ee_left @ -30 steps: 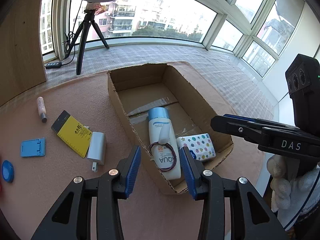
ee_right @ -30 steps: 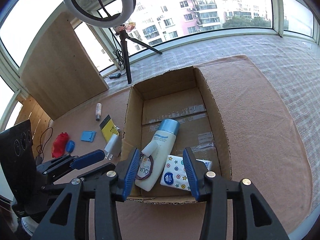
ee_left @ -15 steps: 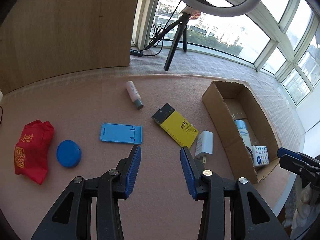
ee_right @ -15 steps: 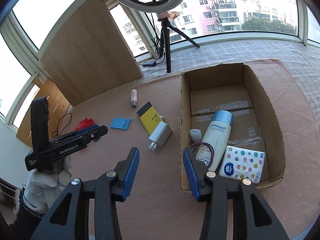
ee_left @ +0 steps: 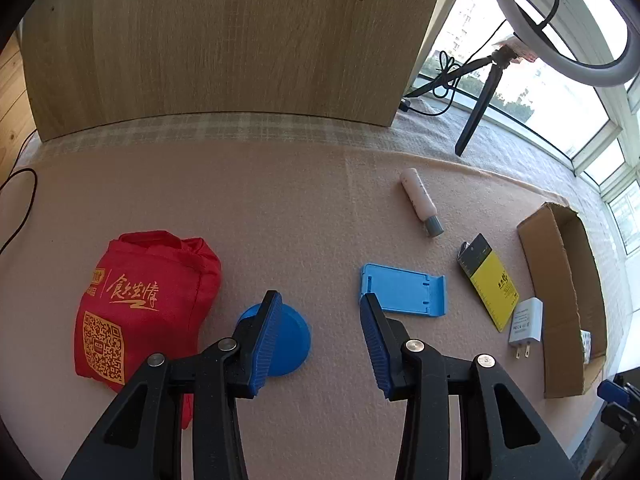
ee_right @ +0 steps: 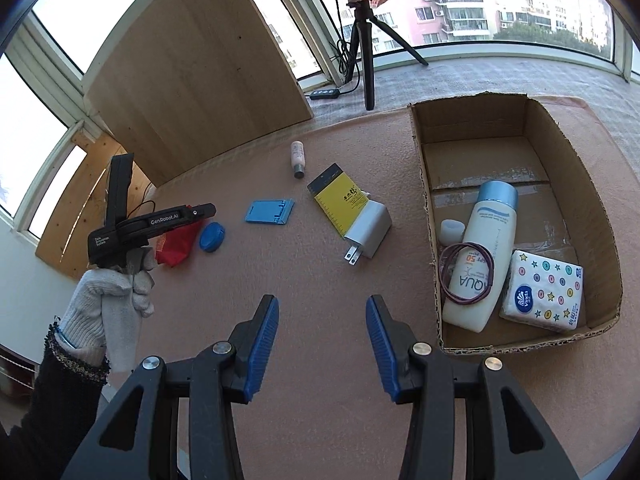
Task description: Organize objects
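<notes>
My left gripper [ee_left: 318, 320] is open above the pink mat, its left finger over a blue round lid [ee_left: 288, 340]. A red pouch [ee_left: 136, 300] lies to its left, a blue phone stand [ee_left: 404, 290] just ahead to the right. Farther right lie a small tube [ee_left: 420, 200], a yellow card [ee_left: 490, 282] and a white charger [ee_left: 526, 322]. My right gripper [ee_right: 320, 320] is open and empty over bare mat. The cardboard box [ee_right: 424, 184] to its right holds a sunscreen bottle [ee_right: 484, 256], a hair band [ee_right: 460, 276], a tissue pack [ee_right: 542, 290] and a small white cap [ee_right: 452, 232].
A wooden panel [ee_left: 224, 40] stands behind the mat. A ring light on a tripod [ee_right: 362, 36] and a power strip [ee_right: 324, 93] sit near the windows. A gloved hand [ee_right: 112, 292] holds the left gripper [ee_right: 192, 214] at the mat's left edge.
My left gripper has swung left from the box to the blue lid and red pouch. My right gripper has drawn back and left off the box, over bare mat.
</notes>
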`<state>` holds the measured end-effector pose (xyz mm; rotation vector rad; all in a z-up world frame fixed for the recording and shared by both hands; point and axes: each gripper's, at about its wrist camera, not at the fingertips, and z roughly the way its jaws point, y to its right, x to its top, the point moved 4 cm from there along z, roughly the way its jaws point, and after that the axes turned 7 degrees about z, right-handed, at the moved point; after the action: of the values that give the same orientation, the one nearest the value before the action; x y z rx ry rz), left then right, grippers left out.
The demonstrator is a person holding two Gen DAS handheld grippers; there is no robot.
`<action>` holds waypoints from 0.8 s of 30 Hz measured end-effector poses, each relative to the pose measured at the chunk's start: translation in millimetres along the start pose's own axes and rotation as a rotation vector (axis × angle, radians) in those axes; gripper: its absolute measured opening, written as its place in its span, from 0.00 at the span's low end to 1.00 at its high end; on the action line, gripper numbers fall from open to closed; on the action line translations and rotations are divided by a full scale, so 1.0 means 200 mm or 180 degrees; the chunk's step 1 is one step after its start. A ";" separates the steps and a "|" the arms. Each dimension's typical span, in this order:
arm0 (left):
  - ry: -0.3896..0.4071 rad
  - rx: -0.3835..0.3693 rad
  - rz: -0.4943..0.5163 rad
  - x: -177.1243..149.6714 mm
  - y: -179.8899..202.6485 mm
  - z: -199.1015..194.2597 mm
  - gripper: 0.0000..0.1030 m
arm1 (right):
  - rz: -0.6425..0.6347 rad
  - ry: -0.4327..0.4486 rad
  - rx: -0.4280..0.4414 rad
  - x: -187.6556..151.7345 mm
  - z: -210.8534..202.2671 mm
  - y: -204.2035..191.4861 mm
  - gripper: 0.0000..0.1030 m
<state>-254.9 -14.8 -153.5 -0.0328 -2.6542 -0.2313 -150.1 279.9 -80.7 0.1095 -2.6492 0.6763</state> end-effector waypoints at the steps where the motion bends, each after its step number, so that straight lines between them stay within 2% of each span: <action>1: -0.0008 0.0002 -0.0020 0.00 -0.01 0.02 0.42 | -0.0005 -0.0011 -0.0013 -0.01 0.01 0.00 0.40; 13: -0.0122 0.0027 -0.0116 -0.01 -0.10 0.14 0.38 | 0.0038 -0.0055 -0.0051 -0.03 0.01 0.01 0.40; 24: -0.0151 0.0101 -0.0021 -0.02 -0.10 0.17 0.37 | 0.0003 -0.0143 -0.0019 -0.05 0.05 -0.03 0.41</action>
<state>-268.1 -29.5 -188.0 -0.0193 -2.7050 -0.1927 -143.0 270.3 -89.6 0.1232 -2.6941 0.6738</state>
